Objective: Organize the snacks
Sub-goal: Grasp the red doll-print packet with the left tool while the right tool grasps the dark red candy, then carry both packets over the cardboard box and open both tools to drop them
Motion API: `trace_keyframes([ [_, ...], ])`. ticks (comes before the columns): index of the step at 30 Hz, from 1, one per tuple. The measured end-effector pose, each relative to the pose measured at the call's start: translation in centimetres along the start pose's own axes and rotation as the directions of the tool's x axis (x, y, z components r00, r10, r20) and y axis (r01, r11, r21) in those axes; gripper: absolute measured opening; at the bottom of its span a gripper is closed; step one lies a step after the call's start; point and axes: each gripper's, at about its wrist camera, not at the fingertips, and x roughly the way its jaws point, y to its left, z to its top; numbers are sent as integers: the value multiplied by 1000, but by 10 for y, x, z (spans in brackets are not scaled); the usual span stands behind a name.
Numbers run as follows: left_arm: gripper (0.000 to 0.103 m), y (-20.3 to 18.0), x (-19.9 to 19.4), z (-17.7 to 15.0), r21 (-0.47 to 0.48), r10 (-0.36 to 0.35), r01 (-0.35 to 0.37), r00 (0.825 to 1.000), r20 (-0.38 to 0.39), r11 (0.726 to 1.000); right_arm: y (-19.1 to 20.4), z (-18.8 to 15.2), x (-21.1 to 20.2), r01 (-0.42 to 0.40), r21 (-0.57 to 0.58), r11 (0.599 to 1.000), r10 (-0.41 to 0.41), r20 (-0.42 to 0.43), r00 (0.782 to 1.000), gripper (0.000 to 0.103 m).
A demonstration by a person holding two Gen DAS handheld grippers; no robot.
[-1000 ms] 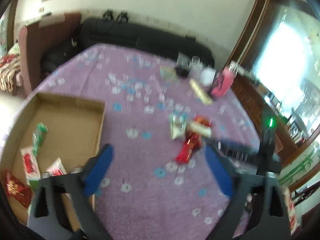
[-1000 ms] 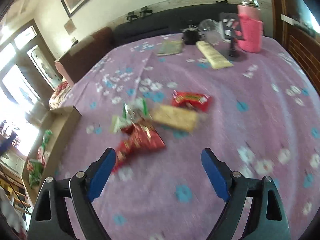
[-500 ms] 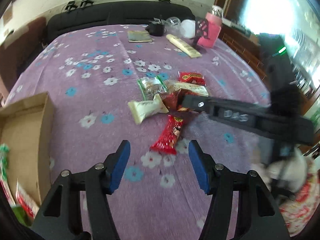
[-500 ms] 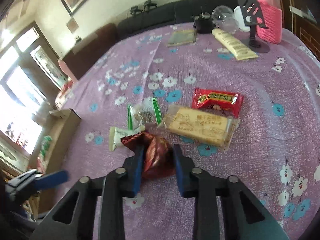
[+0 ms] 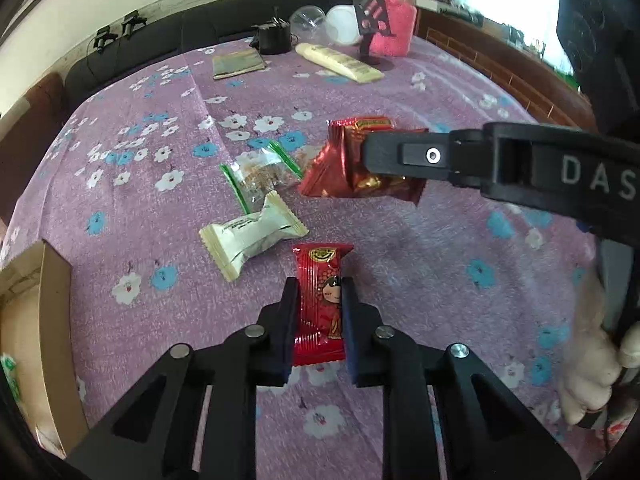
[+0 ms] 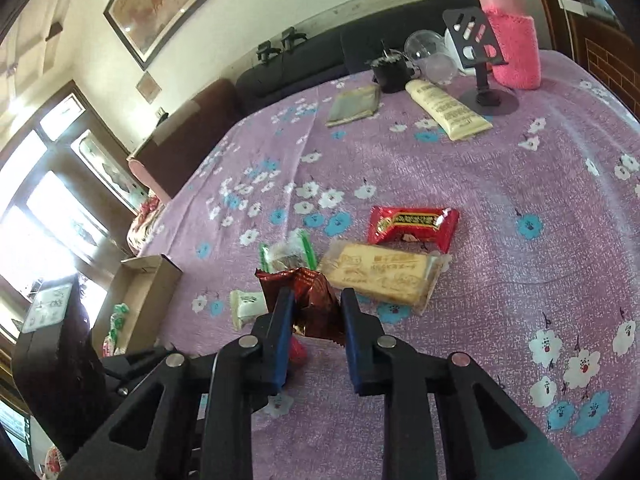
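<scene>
Snacks lie in a loose cluster near the middle of the surface [image 6: 520,184], which is draped in a purple flowered cloth. The left gripper [image 5: 319,312] is pinching a red cartoon-printed packet [image 5: 322,292] between its 2 blue-padded fingers. The right gripper [image 6: 316,312] is clamped on a crumpled dark red foil packet [image 6: 308,296]; from the left wrist view that packet hangs clear above the cloth.

Resting on the cloth are a cream pillow packet [image 5: 252,236], a clear bag with green edges [image 5: 260,176], a wide biscuit pack [image 6: 380,276] and, just behind it, a flat red bar packet [image 6: 412,226].

The cardboard box [image 6: 140,296] sits at the left edge of the surface, with a few packets inside. Between it and the cluster the cloth is open. The far edge is crowded by a pink bottle [image 6: 508,40], a black stand [image 6: 480,60], a cream tube [image 6: 448,110] and a flat grey pouch [image 6: 354,106].
</scene>
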Motion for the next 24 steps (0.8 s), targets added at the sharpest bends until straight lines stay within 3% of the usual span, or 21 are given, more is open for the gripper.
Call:
trace_keyframes([
  [7,21,29,-63,-12,-172,-105,125,987,123,977,5,1,-7,-29,1,1000,29,31,999,22],
  [12,21,62,-129,-29,-236,-70,122,973,218,964,21,0,-15,-48,-8,999,49,37,998,22],
  [17,22,117,-188,-54,-287,68,6,966,250,958,80,-1,-25,-111,-92,990,114,32,993,22],
  [20,22,155,-197,-65,-320,166,-91,963,214,943,118,-6,-17,-146,-144,979,148,-1,989,22],
  [24,22,202,-184,-76,-359,245,-179,959,146,916,171,-16,11,-200,-183,962,188,-81,979,22],
])
